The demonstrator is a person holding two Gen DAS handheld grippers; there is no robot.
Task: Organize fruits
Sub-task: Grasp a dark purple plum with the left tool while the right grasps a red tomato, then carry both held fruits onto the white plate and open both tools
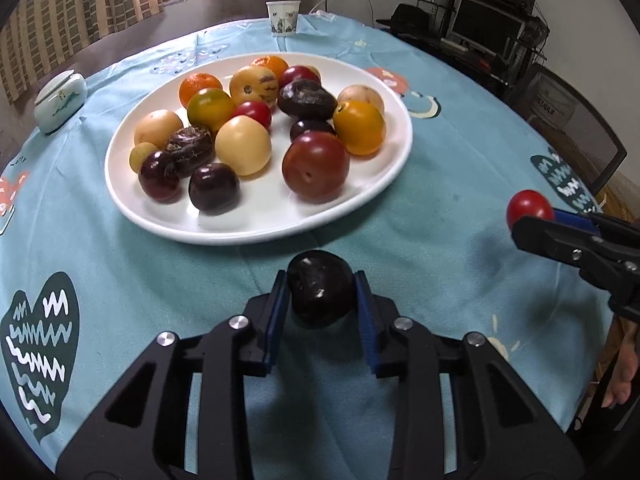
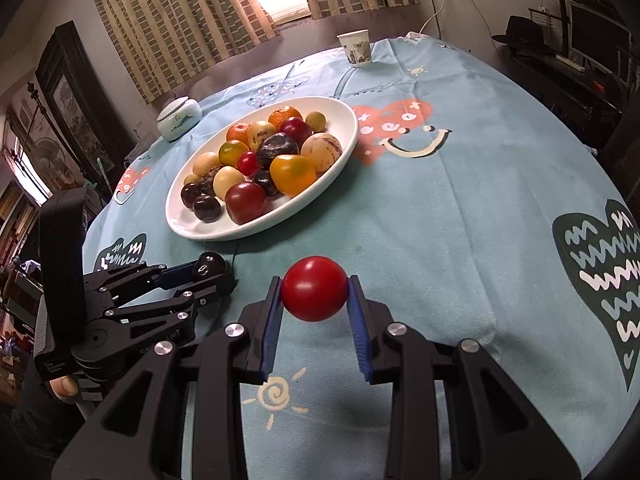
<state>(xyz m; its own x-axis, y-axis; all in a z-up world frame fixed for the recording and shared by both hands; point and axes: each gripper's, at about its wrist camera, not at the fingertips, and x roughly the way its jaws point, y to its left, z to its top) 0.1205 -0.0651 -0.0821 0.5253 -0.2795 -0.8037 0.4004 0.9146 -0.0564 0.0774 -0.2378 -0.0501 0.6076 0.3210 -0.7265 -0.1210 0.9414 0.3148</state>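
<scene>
Your left gripper [image 1: 321, 294] is clamped on a dark plum [image 1: 320, 289] at lower centre, and your right gripper [image 2: 314, 290] is clamped on a red tomato [image 2: 314, 288], both low over the blue tablecloth [image 2: 460, 220]. Each is pinched across its middle, likely so it can't roll free. The white plate [image 1: 160, 216], upper centre, holds the other fruit.

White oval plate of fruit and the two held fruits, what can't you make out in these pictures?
- White oval plate: back fruits partly hidden behind nearer ones, both views.
- Dark glossy fruit in left gripper: underside hidden; whether it touches the blue tablecloth is unclear.
- Small red round fruit in right gripper: partly covered by the jaws in the left wrist view.
</scene>
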